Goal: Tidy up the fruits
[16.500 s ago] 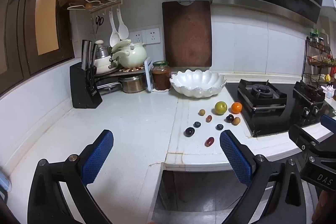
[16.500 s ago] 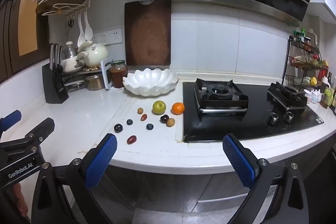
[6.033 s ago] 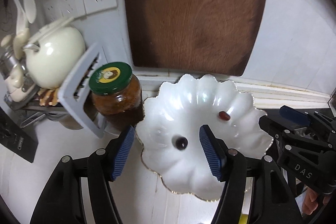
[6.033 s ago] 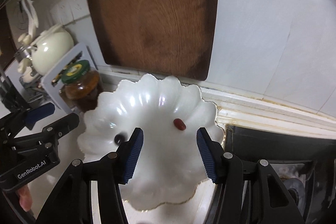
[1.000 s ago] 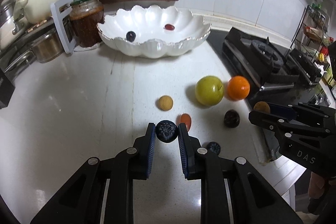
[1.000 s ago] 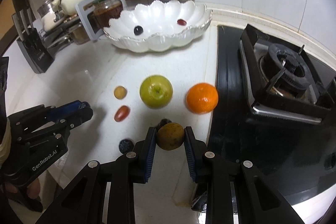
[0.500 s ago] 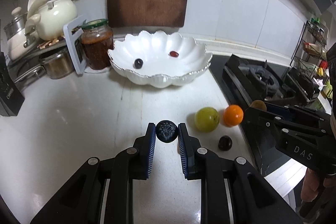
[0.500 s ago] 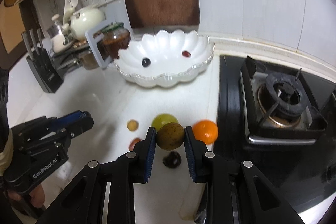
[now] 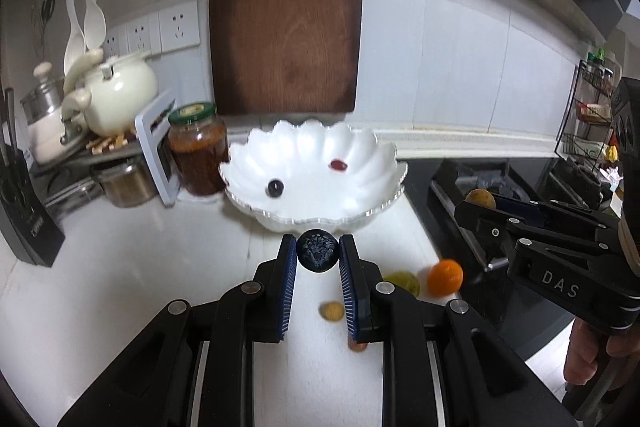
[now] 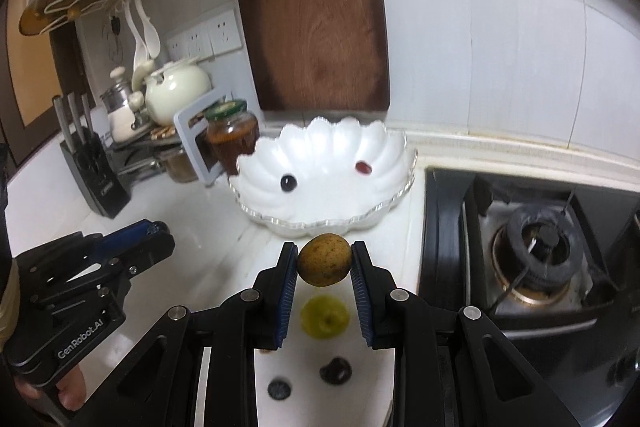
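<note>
1. While both grippers carry fruit above the counter [image 9: 120,267], treat each pinch as the weak point: left gripper [image 9: 318,255] with jaws closed on a dark berry [image 9: 318,251], right gripper [image 10: 325,261] with jaws closed on a round brown fruit [image 10: 325,259].
2. Destination: white scalloped bowl [image 9: 360,203] at the back of the counter, just ahead of both grippers, already containing a dark grape [image 9: 275,187] and a red grape [image 9: 338,165].
3. Still loose on the counter, as judged from both views: orange [image 9: 445,277], green apple [image 10: 325,317], small tan fruit [image 9: 332,311], one dark plum-like fruit [image 10: 335,371], one blue berry [image 10: 279,389].
4. Slip risk: both fruits round and held only near the pad tips; any jerk or tilt likely to roll them out short of the bowl.
5. Crush risk: berry soft; extra squeeze likely to split it.
6. Collision risk: both grippers aimed at the same bowl and near each other; simultaneous entry likely to knock fingers together.
7. Rim risk: low approach likely to strike the scalloped edge and shove the bowl toward the jar [image 9: 198,151] beside it.
8. Bounce risk: release from too high likely to send fruit over the shallow wall, possibly onto the stove [image 10: 536,251].
</note>
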Motion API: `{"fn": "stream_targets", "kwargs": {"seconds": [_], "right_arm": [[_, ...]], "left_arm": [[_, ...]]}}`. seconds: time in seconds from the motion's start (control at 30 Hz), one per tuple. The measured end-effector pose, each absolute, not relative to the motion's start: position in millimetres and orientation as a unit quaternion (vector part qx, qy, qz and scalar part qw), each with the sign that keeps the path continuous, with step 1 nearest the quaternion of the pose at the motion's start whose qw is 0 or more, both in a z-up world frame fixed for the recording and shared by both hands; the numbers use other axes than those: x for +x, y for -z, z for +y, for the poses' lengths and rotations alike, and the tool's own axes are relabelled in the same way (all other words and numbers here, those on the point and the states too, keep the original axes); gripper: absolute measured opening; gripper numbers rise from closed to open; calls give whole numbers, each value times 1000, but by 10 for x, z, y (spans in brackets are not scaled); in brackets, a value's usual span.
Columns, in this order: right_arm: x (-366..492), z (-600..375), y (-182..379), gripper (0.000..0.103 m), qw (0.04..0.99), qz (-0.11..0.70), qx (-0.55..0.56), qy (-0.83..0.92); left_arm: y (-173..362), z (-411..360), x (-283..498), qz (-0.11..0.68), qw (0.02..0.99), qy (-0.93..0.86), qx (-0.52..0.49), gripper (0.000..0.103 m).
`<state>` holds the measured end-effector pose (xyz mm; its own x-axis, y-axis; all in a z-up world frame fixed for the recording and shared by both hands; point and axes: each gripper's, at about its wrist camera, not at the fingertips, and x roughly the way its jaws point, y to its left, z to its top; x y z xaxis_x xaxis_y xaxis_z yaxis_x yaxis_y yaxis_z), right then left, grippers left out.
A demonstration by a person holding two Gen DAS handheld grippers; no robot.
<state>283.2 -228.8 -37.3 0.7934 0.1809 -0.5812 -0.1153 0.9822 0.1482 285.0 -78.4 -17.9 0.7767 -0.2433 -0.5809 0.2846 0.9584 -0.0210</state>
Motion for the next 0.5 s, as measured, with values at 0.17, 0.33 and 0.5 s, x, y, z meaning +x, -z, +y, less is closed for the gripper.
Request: {"fn": "stream_targets", "kwargs": {"seconds": [0.17, 0.33, 0.5], "right_arm": [[2927, -2312, 262, 28, 952, 293, 50, -73], [3065, -2322, 184, 28, 956, 281, 50, -70], [3217, -2313, 103, 28, 959, 270, 52, -71]], "left_arm": [[46, -797, 2932, 274, 951, 135, 42, 22], [-65, -779, 3048, 255, 957, 127, 48, 22], [-202, -781, 3195, 234, 963, 123, 50, 22]]}}
